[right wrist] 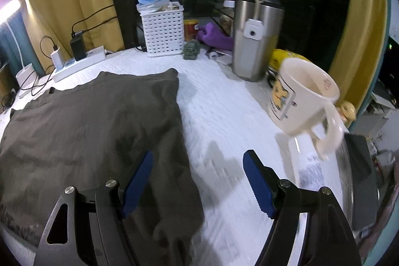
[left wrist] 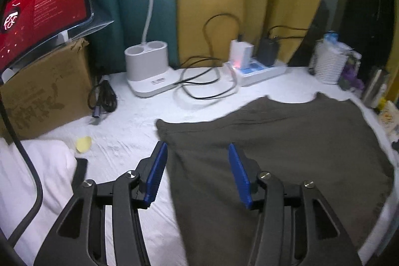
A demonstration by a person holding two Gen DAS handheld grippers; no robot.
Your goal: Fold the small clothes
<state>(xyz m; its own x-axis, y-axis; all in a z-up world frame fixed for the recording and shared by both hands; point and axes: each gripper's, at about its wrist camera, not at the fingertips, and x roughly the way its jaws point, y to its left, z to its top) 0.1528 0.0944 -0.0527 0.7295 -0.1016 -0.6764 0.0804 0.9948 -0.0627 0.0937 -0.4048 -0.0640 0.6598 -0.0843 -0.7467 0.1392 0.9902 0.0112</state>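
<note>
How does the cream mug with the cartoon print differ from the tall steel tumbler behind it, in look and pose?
The cream cartoon-print mug is squat, matte and open-topped, while the tall brushed-steel tumbler is narrow, shiny and closed by a dark lid. The mug has a side handle; the tumbler shows only a white clip-like tag on its front. The mug appears tilted in the fisheye view, the tumbler nearly upright. Both stand on the white cloth.

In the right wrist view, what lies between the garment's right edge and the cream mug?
Only bare white table cover separates the olive garment from the cream mug in the right wrist view.
</note>
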